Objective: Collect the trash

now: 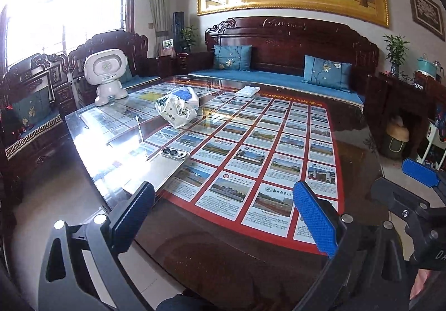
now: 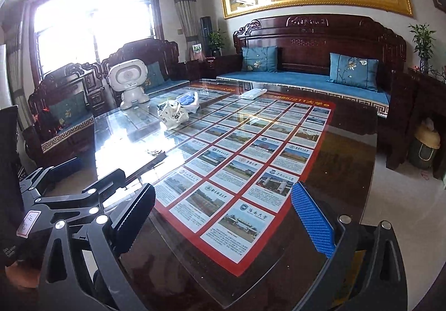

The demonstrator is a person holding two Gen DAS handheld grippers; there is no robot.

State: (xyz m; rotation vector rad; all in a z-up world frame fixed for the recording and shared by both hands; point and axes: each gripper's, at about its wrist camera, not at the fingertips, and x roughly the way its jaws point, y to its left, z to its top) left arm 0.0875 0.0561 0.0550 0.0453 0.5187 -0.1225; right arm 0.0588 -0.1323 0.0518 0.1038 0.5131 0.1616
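A crumpled white plastic bag [image 1: 176,111] with green print lies on the glass-topped table [image 1: 354,143], with a blue-and-white wad of plastic [image 1: 186,95] just behind it. Both also show in the right wrist view, the bag [image 2: 173,115] and the wad [image 2: 189,100]. A flat white packet [image 1: 247,90] lies at the table's far side, also in the right wrist view [image 2: 254,93]. My left gripper [image 1: 223,199] is open and empty above the near table edge. My right gripper [image 2: 223,199] is open and empty beside it, far from the bag.
A phone [image 1: 164,166] lies near the table's left edge, with a thin stick [image 1: 139,130] behind it. A white robot toy [image 1: 107,77] stands at the far left corner. A dark wooden sofa [image 1: 292,60] with blue cushions stands behind, chairs at the left. A bin [image 1: 395,138] sits at the right.
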